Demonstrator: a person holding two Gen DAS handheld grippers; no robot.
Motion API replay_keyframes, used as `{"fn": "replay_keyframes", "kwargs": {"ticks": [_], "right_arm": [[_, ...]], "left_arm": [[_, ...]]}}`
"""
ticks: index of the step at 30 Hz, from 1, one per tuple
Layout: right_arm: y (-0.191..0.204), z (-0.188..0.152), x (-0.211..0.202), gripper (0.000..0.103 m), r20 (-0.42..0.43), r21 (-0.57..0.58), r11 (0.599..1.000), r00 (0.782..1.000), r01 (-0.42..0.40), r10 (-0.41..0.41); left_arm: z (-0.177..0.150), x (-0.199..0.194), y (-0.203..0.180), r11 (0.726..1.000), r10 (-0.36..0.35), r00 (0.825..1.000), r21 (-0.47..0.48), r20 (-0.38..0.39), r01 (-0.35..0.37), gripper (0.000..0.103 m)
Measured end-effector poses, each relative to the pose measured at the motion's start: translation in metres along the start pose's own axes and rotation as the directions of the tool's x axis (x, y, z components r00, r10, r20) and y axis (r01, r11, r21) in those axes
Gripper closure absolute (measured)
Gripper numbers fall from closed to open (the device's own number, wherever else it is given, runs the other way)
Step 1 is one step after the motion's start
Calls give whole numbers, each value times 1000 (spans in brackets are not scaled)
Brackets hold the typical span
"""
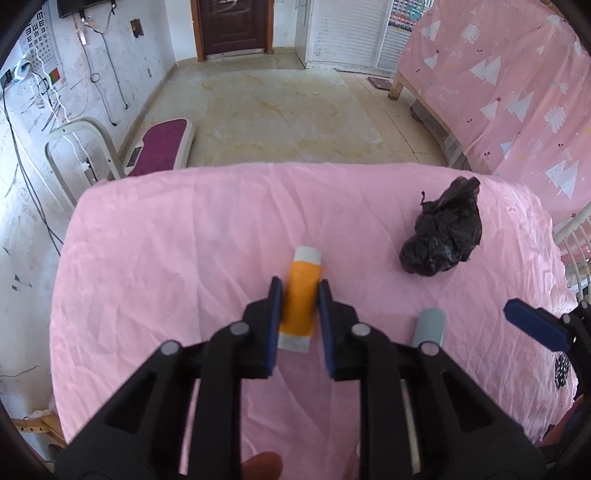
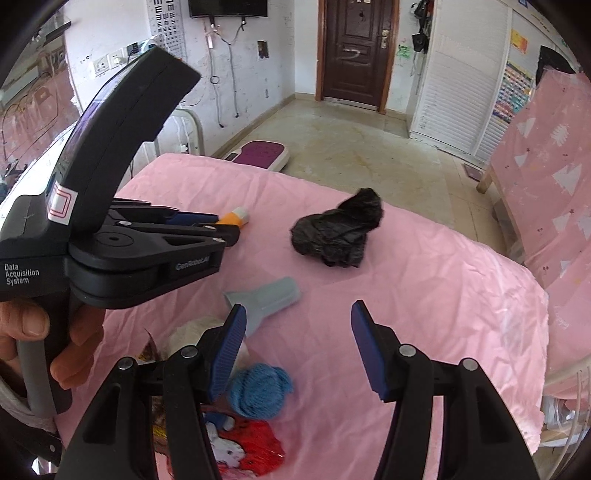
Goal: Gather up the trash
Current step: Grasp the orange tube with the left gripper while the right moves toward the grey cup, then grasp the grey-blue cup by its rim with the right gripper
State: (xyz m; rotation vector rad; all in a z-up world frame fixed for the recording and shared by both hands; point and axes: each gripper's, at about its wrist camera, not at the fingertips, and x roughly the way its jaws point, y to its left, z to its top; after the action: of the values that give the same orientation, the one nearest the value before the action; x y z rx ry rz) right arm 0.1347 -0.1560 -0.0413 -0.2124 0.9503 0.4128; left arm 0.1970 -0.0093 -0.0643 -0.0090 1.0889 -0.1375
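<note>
The left gripper (image 1: 300, 291) is clamped on the orange tube with white ends (image 1: 300, 299), which lies on the wrinkly pink sheet (image 1: 166, 258) of the bed, pointing away between the blue pads. Off to its right sits a crumpled black plastic bag (image 1: 443, 236) and closer in a grey plastic piece (image 2: 264, 301), nothing blocking the grab. The right gripper (image 2: 297, 345) hangs spread with nothing between its pads, right over a fuzzy blue yarn ball (image 2: 258, 393) and a red printed wrapper (image 2: 251, 446).

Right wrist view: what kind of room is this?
Probably a bedroom in a home: a bed under a pink sheet, a second bed with a tree-print cover, a dark wooden door and a wall-mounted TV.
</note>
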Motion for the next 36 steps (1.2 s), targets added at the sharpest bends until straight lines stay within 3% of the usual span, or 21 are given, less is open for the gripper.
{"fn": "replay_keyframes", "kwargs": {"ticks": [14, 28, 30, 36], "right_arm": [[12, 8, 12, 47, 13, -29, 994, 995, -101, 102], [38, 18, 29, 47, -22, -95, 988, 993, -121, 119], [38, 19, 32, 49, -28, -97, 988, 993, -120, 118], [47, 21, 46, 79, -58, -113, 986, 992, -119, 113]], "left_arm": [[4, -7, 23, 999, -23, 1000, -41, 20, 23, 87], [6, -6, 36, 996, -13, 1000, -83, 20, 14, 87], [5, -8, 41, 996, -12, 1000, -90, 23, 14, 87], [1, -9, 50, 995, -8, 1000, -98, 21, 10, 87]]}}
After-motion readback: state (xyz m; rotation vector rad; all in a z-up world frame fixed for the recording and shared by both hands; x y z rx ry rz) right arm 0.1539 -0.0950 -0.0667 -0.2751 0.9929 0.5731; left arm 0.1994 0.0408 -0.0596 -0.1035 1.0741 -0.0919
